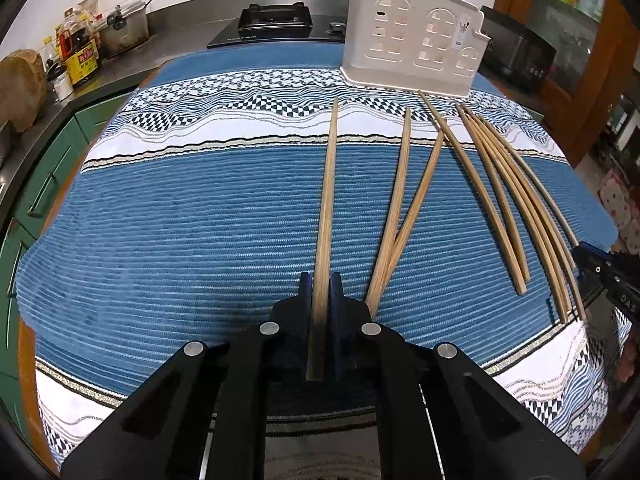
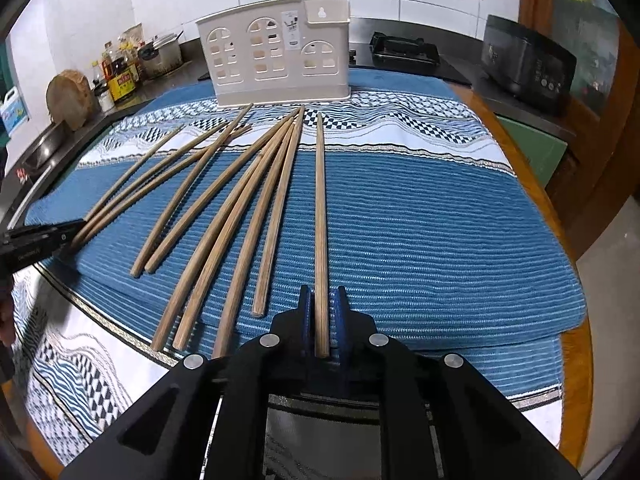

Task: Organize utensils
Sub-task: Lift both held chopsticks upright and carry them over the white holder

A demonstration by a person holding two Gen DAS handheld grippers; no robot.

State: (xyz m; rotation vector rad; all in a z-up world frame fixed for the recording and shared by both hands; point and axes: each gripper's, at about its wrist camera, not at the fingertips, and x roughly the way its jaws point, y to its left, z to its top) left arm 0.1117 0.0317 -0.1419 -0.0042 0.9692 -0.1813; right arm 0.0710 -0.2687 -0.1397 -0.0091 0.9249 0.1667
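Little of the task appears done. The cream utensil holder (image 2: 276, 68) stands upright at the far edge of the striped blue cloth (image 2: 420, 216), and no chopstick can be seen inside it through its window-shaped cut-outs; whether anything lies lower within cannot be told.

The left gripper (image 1: 320, 292) is closed on the thick end of one wooden chopstick (image 1: 327, 200), which points toward the holder; whether its far end rests on the cloth cannot be told. The right gripper (image 2: 320, 306) is likewise clamped around the near end of the rightmost chopstick (image 2: 320, 220), also aimed at the holder.

The remaining loose chopsticks (image 2: 236, 200) are spread on the cloth between the two grippers, some crossing or touching one another. Two sticks are thus judged to be in hand at the pick-up stage, with transfer into the holder and the whole loose fan left to be dealt with.
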